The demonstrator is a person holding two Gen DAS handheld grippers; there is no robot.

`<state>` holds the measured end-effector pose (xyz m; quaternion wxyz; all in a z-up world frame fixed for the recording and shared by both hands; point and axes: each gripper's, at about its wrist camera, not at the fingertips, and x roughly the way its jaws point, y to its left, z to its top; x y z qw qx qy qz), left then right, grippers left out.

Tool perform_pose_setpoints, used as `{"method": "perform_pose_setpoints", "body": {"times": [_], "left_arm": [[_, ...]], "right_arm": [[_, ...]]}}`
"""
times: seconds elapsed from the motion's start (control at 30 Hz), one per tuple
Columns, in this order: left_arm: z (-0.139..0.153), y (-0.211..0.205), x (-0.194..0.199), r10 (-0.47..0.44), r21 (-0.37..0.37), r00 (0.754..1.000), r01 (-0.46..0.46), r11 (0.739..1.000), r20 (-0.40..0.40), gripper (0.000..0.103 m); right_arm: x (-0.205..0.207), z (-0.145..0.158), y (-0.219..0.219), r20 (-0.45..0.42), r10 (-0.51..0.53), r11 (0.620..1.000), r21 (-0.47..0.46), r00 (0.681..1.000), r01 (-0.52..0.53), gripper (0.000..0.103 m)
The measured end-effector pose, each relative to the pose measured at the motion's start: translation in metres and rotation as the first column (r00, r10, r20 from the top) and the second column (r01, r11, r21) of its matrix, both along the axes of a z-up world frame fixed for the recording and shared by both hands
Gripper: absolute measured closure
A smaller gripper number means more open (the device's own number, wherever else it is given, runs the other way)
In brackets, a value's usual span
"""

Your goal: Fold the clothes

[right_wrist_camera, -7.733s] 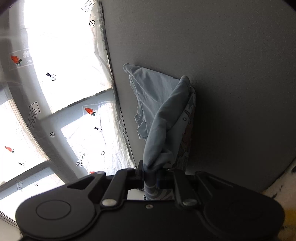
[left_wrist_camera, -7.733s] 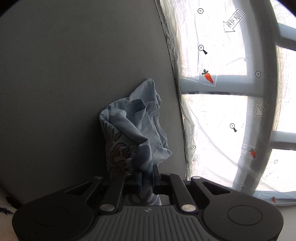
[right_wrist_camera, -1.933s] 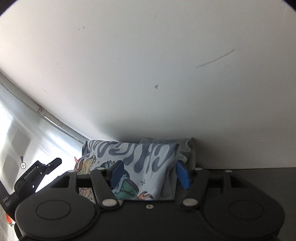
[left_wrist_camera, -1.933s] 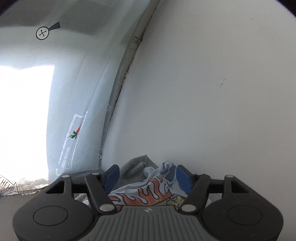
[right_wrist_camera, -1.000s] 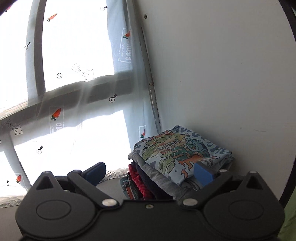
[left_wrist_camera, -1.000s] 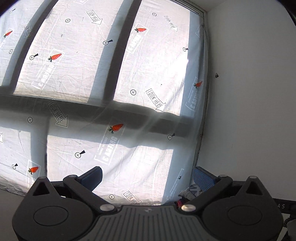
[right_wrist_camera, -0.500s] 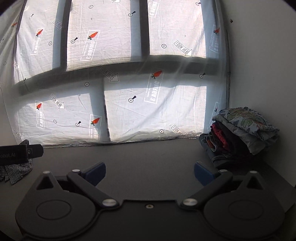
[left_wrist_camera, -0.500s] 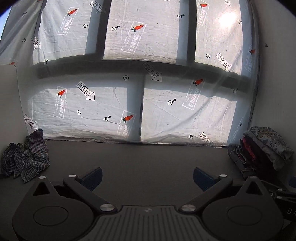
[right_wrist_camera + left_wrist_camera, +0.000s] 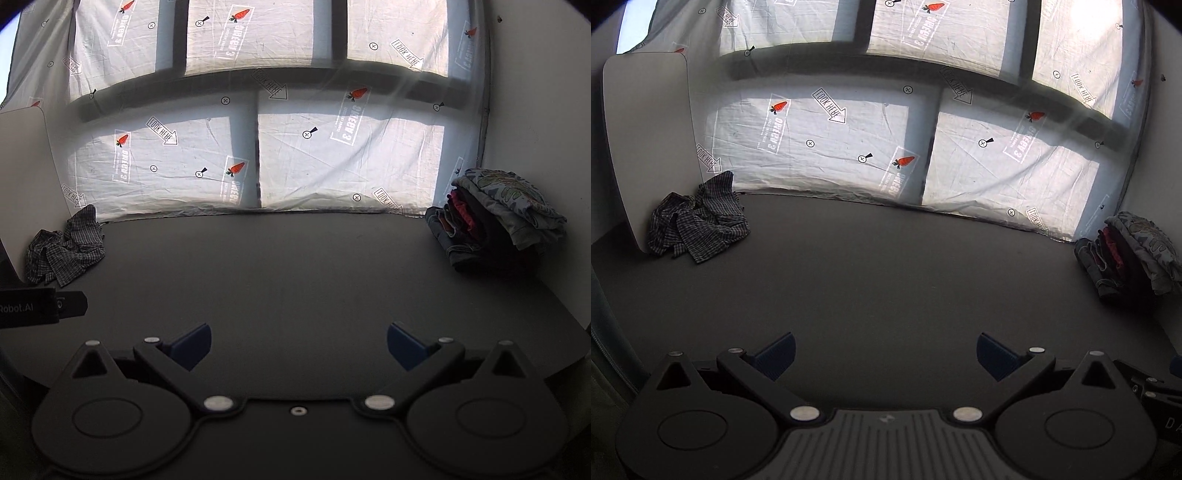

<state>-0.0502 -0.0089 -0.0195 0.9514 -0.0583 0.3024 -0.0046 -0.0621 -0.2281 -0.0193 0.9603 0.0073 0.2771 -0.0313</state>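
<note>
A stack of folded clothes (image 9: 495, 218) stands at the far right of the dark table, with the printed light-blue shirt on top; it also shows in the left wrist view (image 9: 1126, 251). A crumpled checked shirt (image 9: 696, 230) lies at the far left against a white panel, also in the right wrist view (image 9: 64, 249). My left gripper (image 9: 884, 350) is open and empty above the table's near part. My right gripper (image 9: 299, 341) is open and empty, level with it.
The dark table (image 9: 886, 273) runs from the grippers to a window covered with printed plastic sheet (image 9: 894, 122). A white wall (image 9: 546, 110) bounds the right side. A white panel (image 9: 646, 140) stands at the left. The left gripper's body (image 9: 40, 306) shows at the right view's left edge.
Both grippers have drawn back from the folded stack and swung left, open and empty. The table and the checked shirt have come more fully into view.
</note>
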Motion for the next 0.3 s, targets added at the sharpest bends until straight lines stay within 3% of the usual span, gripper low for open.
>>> {"method": "perform_pose_setpoints", "body": {"times": [0.3], "left_arm": [[0.0018, -0.0013, -0.0064, -0.039, 0.001, 0.999, 0.039, 0.999, 0.016, 0.0]], "right_arm": [[-0.007, -0.0009, 0.0048, -0.005, 0.0, 1.0, 0.013, 1.0, 0.0, 0.0]]}}
